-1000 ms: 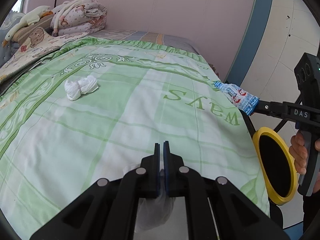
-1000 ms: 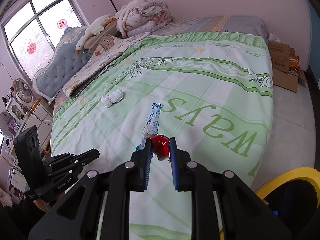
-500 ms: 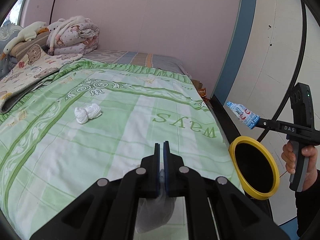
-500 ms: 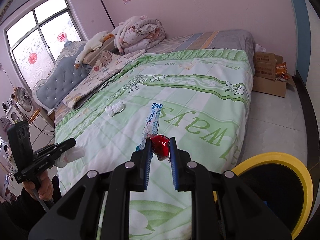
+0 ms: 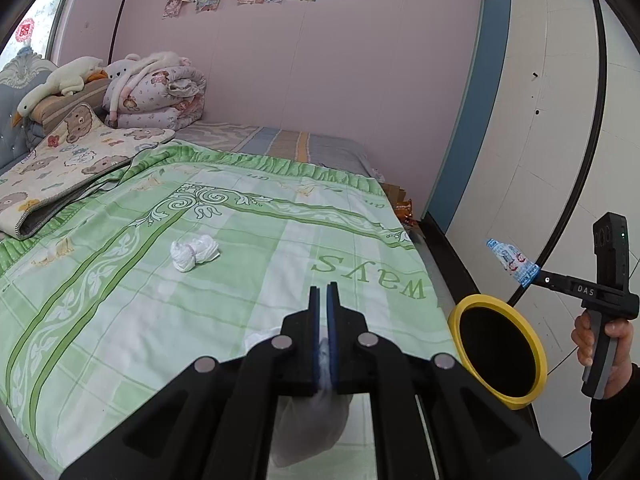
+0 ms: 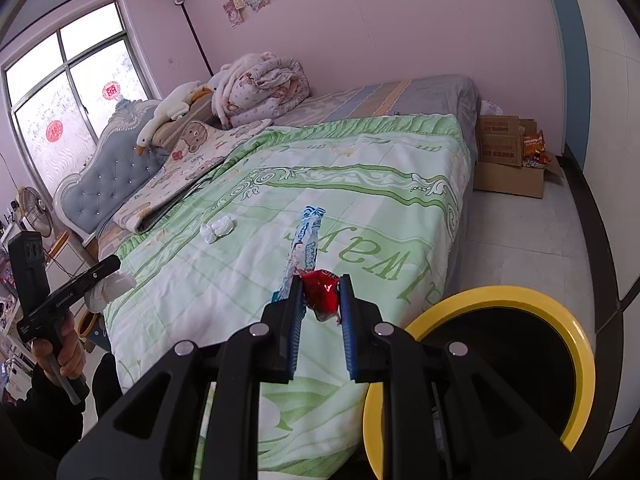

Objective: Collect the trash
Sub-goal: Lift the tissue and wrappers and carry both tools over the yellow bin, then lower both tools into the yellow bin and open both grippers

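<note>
Pink walls and a green quilt [image 5: 248, 280] fill the room ahead of your tools. Over the last second you've drawn both grippers back off the bed toward the yellow-rimmed bin [image 6: 496, 360] — so dumping looks like the next step. Your right gripper [image 6: 320, 300] is clamped on a red wrapper [image 6: 322, 296] and a long blue-white wrapper [image 6: 304, 240], with the bin just below and to its right. Your left gripper [image 5: 324, 316] is pinched on a white tissue wad [image 5: 312, 420] hanging under its fingers. One crumpled tissue [image 5: 195, 254] lies well ahead of it on the quilt. What's inside the bin you can't tell — its interior reads black.
</note>
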Available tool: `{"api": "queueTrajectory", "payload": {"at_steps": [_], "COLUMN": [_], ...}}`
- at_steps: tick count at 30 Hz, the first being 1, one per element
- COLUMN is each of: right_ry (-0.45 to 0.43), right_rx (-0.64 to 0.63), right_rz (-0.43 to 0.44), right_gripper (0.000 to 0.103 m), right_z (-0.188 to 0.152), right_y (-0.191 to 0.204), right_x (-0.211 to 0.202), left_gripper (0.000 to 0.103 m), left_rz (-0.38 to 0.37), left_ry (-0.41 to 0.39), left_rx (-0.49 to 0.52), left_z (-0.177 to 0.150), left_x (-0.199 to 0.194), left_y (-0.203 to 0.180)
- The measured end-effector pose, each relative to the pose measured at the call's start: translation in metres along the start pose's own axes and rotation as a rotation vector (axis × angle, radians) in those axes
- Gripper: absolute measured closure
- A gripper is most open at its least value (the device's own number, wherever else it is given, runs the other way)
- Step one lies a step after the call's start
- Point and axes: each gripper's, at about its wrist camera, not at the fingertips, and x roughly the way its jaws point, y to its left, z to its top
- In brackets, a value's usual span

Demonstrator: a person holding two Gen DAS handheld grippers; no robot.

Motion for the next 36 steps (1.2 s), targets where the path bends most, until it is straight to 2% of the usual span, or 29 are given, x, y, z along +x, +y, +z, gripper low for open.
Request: {"api": "queueTrajectory", "payload": {"at_steps": [8,17,36], "right_ry": [-0.041,-0.076,-0.09], "right_rx": [0.021,0.038,0.099], "right_rz": [-0.037,-0.077,-0.171], "right_gripper": [0.086,0.086,0.086], "right_z": [-0.006,-0.015,-0.037], "right_y": [-0.017,-0.036,-0.088], "right_x": [-0.037,-0.068,-0.095], "left_gripper": [0.1,0.1,0.1], "left_rz": [-0.082,-0.184,-0.284], "left_ry": [-0.039,-0.038,0.013], "left_rx": [0.075,0.164,0.302], "left_z": [0.013,0.02,0.011], "left_x": [-0.009,0.006,0.061], "left_y": [-0.049,-0.109,-0.208]}}
